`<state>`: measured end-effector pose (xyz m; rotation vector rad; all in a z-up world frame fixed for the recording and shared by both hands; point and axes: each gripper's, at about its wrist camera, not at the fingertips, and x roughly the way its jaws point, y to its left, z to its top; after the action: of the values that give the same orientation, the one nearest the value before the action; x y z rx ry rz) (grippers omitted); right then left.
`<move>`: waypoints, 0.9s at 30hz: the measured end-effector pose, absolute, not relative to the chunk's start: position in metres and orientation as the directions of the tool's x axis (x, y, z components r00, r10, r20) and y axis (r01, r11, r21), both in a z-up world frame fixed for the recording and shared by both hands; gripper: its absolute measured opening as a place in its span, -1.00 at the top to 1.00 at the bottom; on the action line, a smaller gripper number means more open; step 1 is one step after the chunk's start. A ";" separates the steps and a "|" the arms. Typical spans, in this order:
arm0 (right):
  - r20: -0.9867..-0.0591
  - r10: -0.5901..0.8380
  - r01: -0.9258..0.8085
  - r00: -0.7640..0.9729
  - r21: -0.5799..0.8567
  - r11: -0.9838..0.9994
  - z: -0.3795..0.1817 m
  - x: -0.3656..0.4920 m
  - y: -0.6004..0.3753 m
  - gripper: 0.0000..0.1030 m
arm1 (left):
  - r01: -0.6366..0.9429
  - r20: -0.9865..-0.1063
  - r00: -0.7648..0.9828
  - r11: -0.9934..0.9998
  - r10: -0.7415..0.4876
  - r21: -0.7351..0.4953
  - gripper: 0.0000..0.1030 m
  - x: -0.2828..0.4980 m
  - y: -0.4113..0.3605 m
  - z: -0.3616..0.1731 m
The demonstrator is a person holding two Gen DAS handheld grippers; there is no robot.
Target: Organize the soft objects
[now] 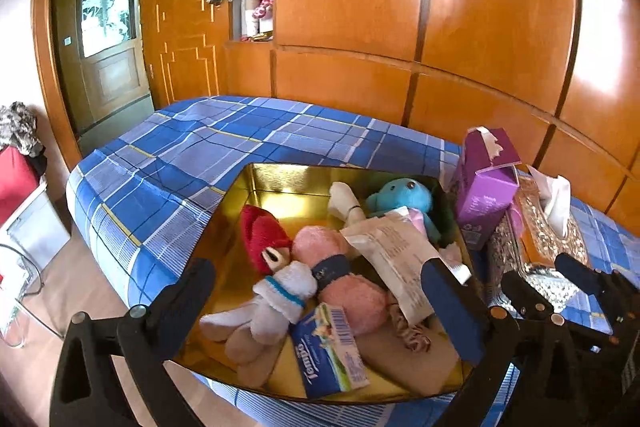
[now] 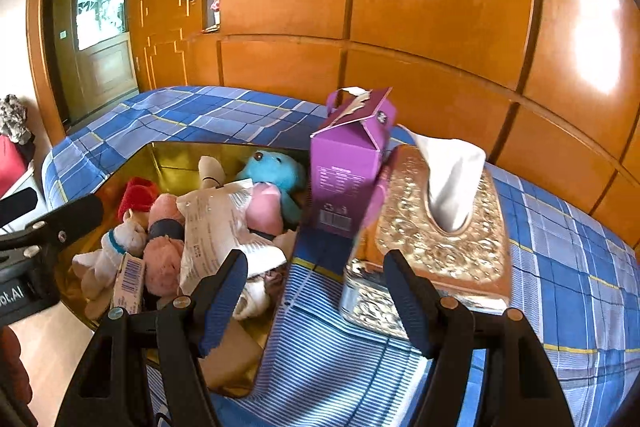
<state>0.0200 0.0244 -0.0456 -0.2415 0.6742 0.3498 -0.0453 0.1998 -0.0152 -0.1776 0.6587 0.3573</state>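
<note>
A gold tin box (image 1: 280, 183) (image 2: 168, 159) sits on the bed. It holds a blue plush (image 1: 400, 197) (image 2: 274, 169), a pink plush (image 1: 340, 267) (image 2: 164, 251), a red-hatted white plush (image 1: 272, 275) (image 2: 120, 239), a white wipes packet (image 1: 400, 259) (image 2: 216, 231) and a Tempo tissue pack (image 1: 332, 351) (image 2: 130, 277). My left gripper (image 1: 324, 311) is open and empty, just above the box's near side. My right gripper (image 2: 316, 295) is open and empty, over the bedsheet between the box and the tissue holder.
A purple carton (image 1: 484, 183) (image 2: 352, 167) stands right of the box. A gold ornate tissue holder (image 1: 548, 227) (image 2: 440, 223) lies beside it. The blue plaid bed (image 1: 200, 147) (image 2: 580, 267) meets a wooden wardrobe wall behind. Floor and a door are to the left.
</note>
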 end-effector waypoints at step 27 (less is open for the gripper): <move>-0.627 0.210 -0.331 0.751 -0.082 0.940 -0.042 0.017 0.006 -0.38 | -0.389 -0.621 0.724 0.921 0.302 -0.006 -0.99 -0.047 0.187 -0.019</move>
<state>0.0171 0.0057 -0.0416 -0.1928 0.6590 0.2973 -0.0473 0.1874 -0.0188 -0.1392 0.6592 0.3823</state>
